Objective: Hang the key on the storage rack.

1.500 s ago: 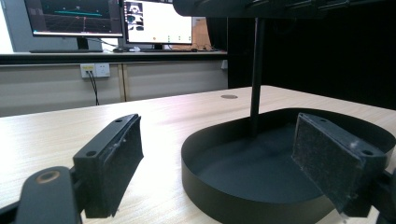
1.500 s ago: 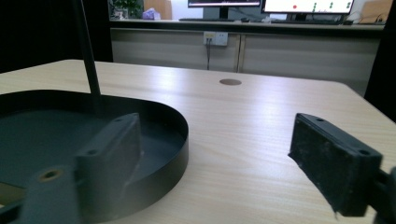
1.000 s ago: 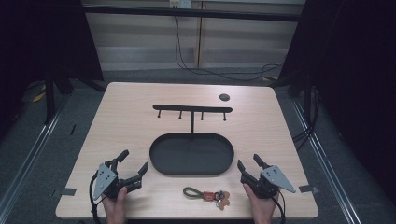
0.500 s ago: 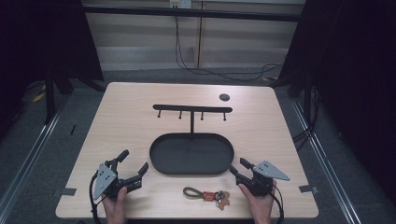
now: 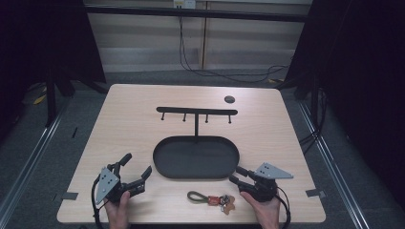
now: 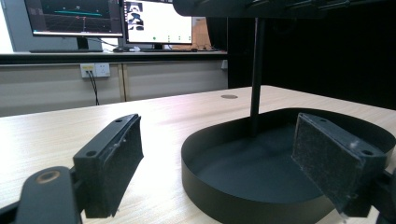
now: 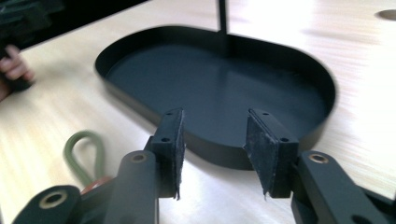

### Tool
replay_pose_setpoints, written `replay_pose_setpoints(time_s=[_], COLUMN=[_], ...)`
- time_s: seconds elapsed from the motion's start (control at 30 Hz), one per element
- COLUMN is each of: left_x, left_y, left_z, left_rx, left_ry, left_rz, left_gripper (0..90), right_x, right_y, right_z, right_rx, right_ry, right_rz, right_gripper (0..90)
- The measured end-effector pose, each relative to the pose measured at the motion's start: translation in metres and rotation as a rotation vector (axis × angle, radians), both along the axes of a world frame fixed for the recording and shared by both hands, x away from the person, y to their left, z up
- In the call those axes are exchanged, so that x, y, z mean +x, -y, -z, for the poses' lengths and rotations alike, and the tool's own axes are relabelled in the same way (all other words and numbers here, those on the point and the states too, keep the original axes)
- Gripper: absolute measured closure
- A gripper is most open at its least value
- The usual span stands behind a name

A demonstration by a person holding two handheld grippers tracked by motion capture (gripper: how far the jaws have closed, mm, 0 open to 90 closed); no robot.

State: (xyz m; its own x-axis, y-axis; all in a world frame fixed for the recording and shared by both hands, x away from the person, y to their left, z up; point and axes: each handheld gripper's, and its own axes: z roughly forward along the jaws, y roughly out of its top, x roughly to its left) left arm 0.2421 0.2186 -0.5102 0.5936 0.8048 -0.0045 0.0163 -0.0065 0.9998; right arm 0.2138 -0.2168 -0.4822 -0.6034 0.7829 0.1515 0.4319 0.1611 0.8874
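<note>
A bunch of keys on an olive green loop lies near the table's front edge, between my two grippers. My left gripper rests at the front left, open wide with nothing in it. Its jaws frame the near wall of the black oval tray. My right gripper sits low at the front right, open, pointing left towards the tray and just right of the keys. In the right gripper view the green loop lies to the lower left of the fingers, apart from them.
A thin post rises from the tray's far side to a black bar with several small hooks. A small dark disc sits on the table at the back right. The person's other hand holds the left gripper at the far left.
My right gripper has swung left and shifted towards the tray's right end and the keys. The left gripper and the keys have stayed put.
</note>
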Motion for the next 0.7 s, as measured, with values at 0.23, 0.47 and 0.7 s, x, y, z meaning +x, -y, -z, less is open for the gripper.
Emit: replay_pose_setpoints(time_s=[0.23,0.47,0.7], left_x=[0.0,0.0,0.0], left_y=[0.0,0.0,0.0], left_z=[0.0,0.0,0.0], left_rx=[0.0,0.0,0.0], left_ry=[0.001,0.002,0.0], left_rz=[0.0,-0.001,0.0], left_gripper=[15.8,15.8,15.8], right_x=[0.003,0.009,0.015], right_y=[-0.015,-0.03,-0.051], right_z=[-0.009,-0.01,-0.013], right_rx=[-0.045,-0.059,-0.126], right_ry=[-0.034,-0.069,-0.146], right_rz=[-0.106,-0.215,-0.314], right_gripper=[63.3,59.5,60.0])
